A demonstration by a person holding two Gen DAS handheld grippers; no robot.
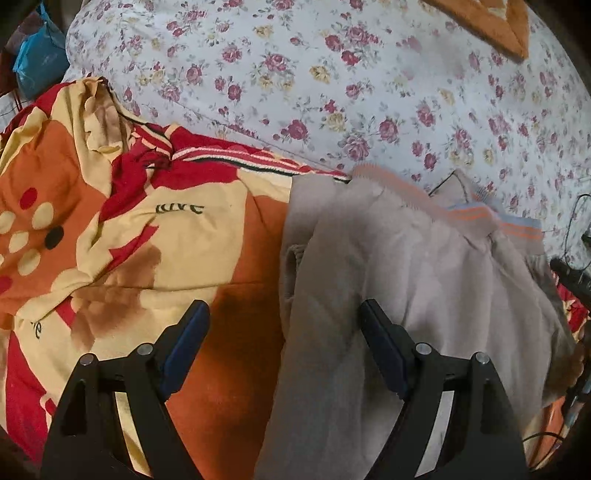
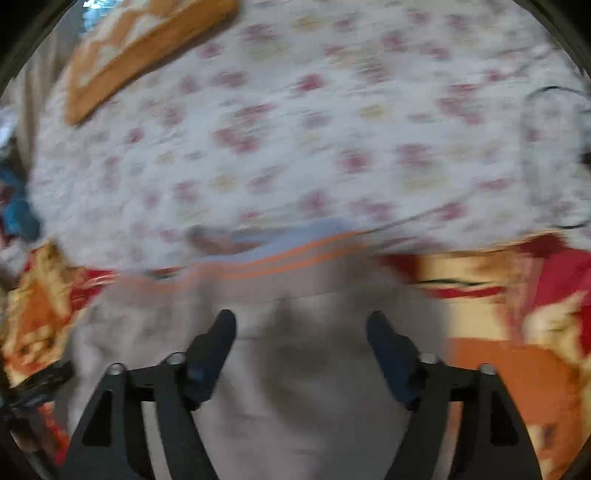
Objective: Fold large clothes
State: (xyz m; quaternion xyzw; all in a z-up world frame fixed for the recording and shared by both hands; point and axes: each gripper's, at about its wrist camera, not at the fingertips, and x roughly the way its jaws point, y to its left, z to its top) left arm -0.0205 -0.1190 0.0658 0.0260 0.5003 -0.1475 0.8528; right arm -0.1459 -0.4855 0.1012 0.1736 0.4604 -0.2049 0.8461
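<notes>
A beige garment (image 1: pixel 424 280) with orange and blue striped ribbing at its far edge lies bunched on a red, orange and yellow patterned cover (image 1: pixel 122 229). My left gripper (image 1: pixel 284 314) hovers open above the garment's left edge, one finger over the cover, the other over the beige cloth, nothing between them. The right wrist view is blurred. There my right gripper (image 2: pixel 301 325) stands open over the beige garment (image 2: pixel 303 387), nothing gripped, with the striped ribbing (image 2: pixel 280 254) just beyond the fingertips.
A white floral quilt (image 1: pixel 369 85) covers the bed beyond the garment. An orange cushion or mat (image 1: pixel 495 22) lies at the far side. Blue bags (image 1: pixel 40 62) sit at the far left. Black cables (image 1: pixel 576 221) run along the right edge.
</notes>
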